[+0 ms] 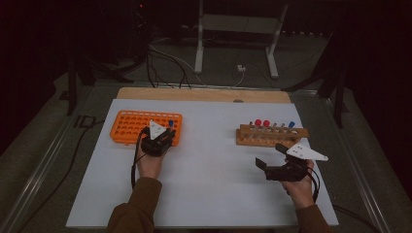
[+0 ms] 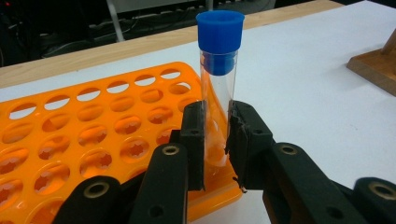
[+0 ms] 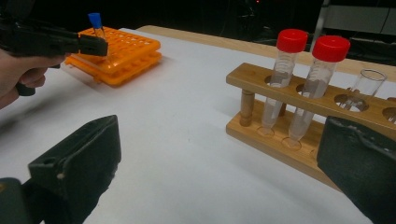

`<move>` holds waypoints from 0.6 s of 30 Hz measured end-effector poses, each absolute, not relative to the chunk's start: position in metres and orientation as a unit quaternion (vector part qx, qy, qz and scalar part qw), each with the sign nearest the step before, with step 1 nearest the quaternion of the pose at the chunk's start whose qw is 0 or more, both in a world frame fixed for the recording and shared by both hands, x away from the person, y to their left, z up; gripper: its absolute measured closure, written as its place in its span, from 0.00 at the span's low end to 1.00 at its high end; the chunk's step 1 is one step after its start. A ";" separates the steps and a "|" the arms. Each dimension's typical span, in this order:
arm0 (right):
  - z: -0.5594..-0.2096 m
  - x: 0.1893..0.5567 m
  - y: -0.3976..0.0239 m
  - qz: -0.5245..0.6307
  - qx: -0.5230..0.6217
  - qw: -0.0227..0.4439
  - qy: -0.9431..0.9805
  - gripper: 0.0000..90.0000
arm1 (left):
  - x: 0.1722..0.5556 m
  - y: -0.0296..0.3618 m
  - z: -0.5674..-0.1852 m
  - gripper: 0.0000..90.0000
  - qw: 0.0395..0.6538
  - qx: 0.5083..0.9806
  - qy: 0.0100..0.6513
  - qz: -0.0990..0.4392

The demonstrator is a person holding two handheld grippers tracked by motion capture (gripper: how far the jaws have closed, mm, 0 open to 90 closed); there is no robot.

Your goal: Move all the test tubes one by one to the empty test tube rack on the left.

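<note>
In the left gripper view the left gripper [image 2: 217,140] is seen clamped on a clear blue-capped tube [image 2: 218,74], held upright at a corner hole of the orange rack [image 2: 93,130] — a detail lost in the high view. The right gripper [image 3: 219,172] is held wide open near the wooden rack [image 3: 299,126], where two red-capped tubes [image 3: 289,70] are seated.

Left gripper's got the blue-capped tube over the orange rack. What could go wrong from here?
1. The left gripper grips the blue-capped tube low on smooth glass; it may slip or tilt.
2. The tube stands at the orange rack's corner hole; a push could shift the light rack.
3. The right gripper hangs open beside the wooden rack; a stray move could knock its tubes.
</note>
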State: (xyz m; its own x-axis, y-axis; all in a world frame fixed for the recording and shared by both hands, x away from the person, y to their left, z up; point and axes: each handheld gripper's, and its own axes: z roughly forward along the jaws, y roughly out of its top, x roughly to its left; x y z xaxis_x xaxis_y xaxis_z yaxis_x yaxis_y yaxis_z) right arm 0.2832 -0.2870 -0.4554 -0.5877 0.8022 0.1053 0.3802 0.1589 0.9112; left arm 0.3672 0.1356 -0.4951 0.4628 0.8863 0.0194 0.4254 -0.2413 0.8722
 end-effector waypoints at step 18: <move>-0.453 0.283 -0.288 0.508 0.403 0.211 0.731 0.00 | 0.358 0.142 -0.489 0.39 0.451 0.723 0.461 0.247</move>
